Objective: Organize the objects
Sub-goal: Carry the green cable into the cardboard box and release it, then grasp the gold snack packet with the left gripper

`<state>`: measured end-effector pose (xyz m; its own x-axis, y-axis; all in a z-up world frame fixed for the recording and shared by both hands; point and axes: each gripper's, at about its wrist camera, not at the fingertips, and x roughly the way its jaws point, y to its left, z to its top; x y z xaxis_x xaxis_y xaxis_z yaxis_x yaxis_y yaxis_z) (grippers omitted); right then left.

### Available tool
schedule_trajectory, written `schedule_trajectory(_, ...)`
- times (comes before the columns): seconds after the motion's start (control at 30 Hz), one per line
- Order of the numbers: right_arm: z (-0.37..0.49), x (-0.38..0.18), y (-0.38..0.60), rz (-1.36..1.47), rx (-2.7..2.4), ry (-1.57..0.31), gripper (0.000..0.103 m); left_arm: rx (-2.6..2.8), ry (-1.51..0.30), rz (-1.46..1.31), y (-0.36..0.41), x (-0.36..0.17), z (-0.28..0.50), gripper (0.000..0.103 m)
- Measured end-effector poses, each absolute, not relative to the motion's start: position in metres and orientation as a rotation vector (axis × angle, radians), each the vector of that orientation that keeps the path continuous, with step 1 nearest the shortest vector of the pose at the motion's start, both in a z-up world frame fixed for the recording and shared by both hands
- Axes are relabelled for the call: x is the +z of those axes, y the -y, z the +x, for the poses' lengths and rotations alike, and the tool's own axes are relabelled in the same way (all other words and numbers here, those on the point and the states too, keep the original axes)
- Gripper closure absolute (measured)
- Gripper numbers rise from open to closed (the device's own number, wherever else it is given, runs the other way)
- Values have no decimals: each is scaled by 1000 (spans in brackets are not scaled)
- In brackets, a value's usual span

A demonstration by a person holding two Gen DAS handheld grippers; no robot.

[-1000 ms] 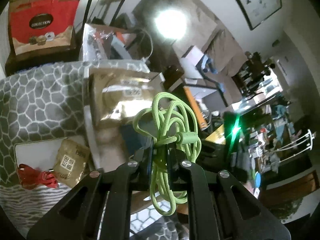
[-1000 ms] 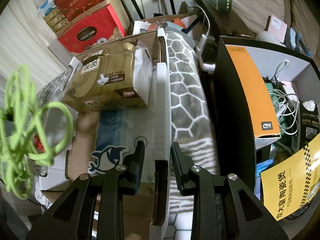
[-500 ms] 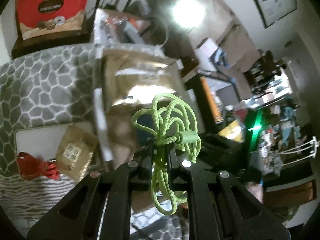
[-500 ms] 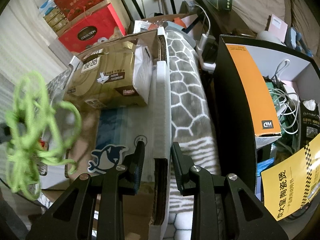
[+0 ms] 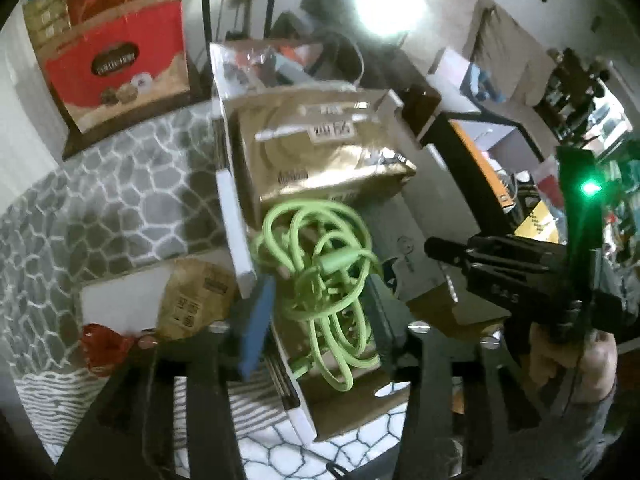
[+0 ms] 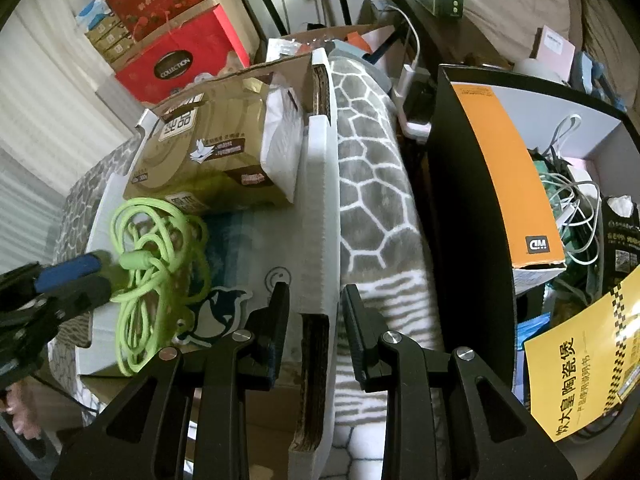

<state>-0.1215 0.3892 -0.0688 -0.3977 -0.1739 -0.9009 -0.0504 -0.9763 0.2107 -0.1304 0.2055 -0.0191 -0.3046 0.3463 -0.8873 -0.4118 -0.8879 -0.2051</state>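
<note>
A coiled green cable (image 5: 320, 272) hangs loose between the fingers of my left gripper (image 5: 316, 320), whose jaws are opening; the pads stand clear of it. The cable (image 6: 156, 264) is over the open cardboard box (image 6: 316, 80), just in front of a gold tissue pack (image 5: 320, 160) lying inside. My right gripper (image 6: 314, 312) is shut on the box's near side wall, a layered cardboard and white foam edge. In the left wrist view the right gripper (image 5: 500, 272) shows at the right, held by a hand (image 5: 572, 360).
The box sits on a grey patterned blanket (image 6: 368, 200). A red cable bundle (image 5: 100, 344) and a small brown packet (image 5: 192, 300) lie on a white sheet to its left. Red gift boxes (image 5: 116, 60) stand behind. A black shelf unit with an orange box (image 6: 508, 168) is at the right.
The left gripper has tipped down over the box and its jaws have spread, so the green cable is no longer pinched. The right gripper has not moved.
</note>
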Motion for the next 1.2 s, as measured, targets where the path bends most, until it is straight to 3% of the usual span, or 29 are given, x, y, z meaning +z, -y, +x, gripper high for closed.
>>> schedule_trajectory(0.07, -123, -69, -390, 1681, -2547, 314, 75, 2284, -134, -1420, -203, -4, -125, 43)
schedule_trajectory(0.27, -124, -68, -391, 1677, -2545, 315, 75, 2376, -126, -1335, -173, 27, -127, 33)
schedule_trajectory(0.73, -123, -69, -391, 1675, -2541, 317, 75, 2376, -39, -1566, -74, -41, -150, 32)
schedule_trajectory(1.2, -121, -72, -392, 1682, -2537, 314, 74, 2319, -130, -1446, -92, -53, -136, 32)
